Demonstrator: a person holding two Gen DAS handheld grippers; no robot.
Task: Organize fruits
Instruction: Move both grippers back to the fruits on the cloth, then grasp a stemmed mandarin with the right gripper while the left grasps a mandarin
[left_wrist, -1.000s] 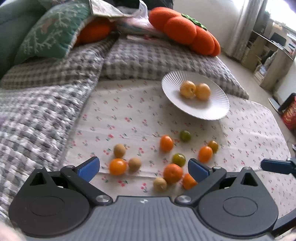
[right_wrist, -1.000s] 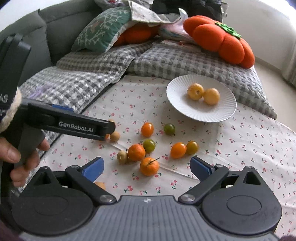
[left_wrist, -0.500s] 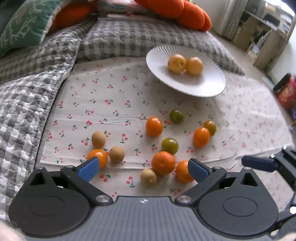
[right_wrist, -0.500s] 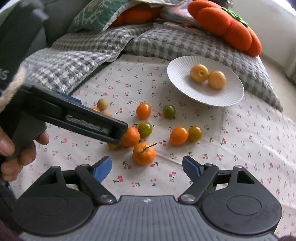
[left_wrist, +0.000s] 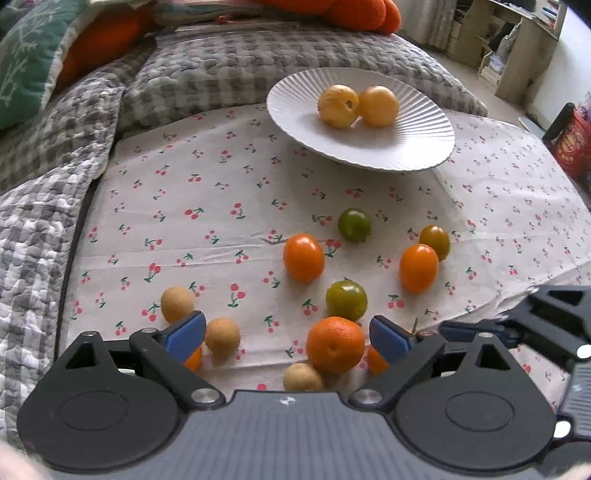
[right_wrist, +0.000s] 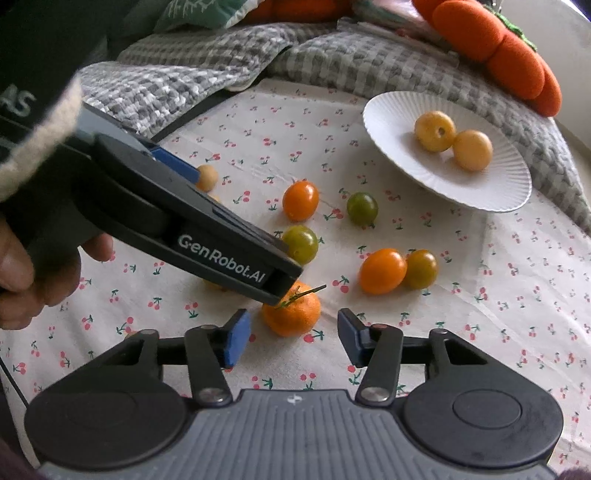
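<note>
A white ribbed plate (left_wrist: 413, 147) holds two yellow fruits (left_wrist: 338, 106) at the back; it also shows in the right wrist view (right_wrist: 388, 122). Several small fruits lie loose on the cherry-print cloth (left_wrist: 221, 206). My left gripper (left_wrist: 286, 334) is open low over them, a round mandarin (left_wrist: 335, 344) between its jaws nearer the right one. My right gripper (right_wrist: 291, 338) is open, with a stemmed mandarin (right_wrist: 293, 312) just ahead between its jaws. The left gripper's body (right_wrist: 207, 236) hangs over that mandarin.
Orange tomatoes (left_wrist: 303, 257), (left_wrist: 418, 267), green ones (left_wrist: 354, 224), (left_wrist: 346, 300), and tan longans (left_wrist: 222, 336), (left_wrist: 176, 303) lie scattered. Grey checked blankets (left_wrist: 44, 206) border the cloth on the left and back. An orange pumpkin cushion (right_wrist: 495, 48) lies behind the plate.
Both grippers have moved forward and down toward the loose fruit. The right gripper's jaws have narrowed around the stemmed mandarin. The left gripper now crosses closer over the fruit pile.
</note>
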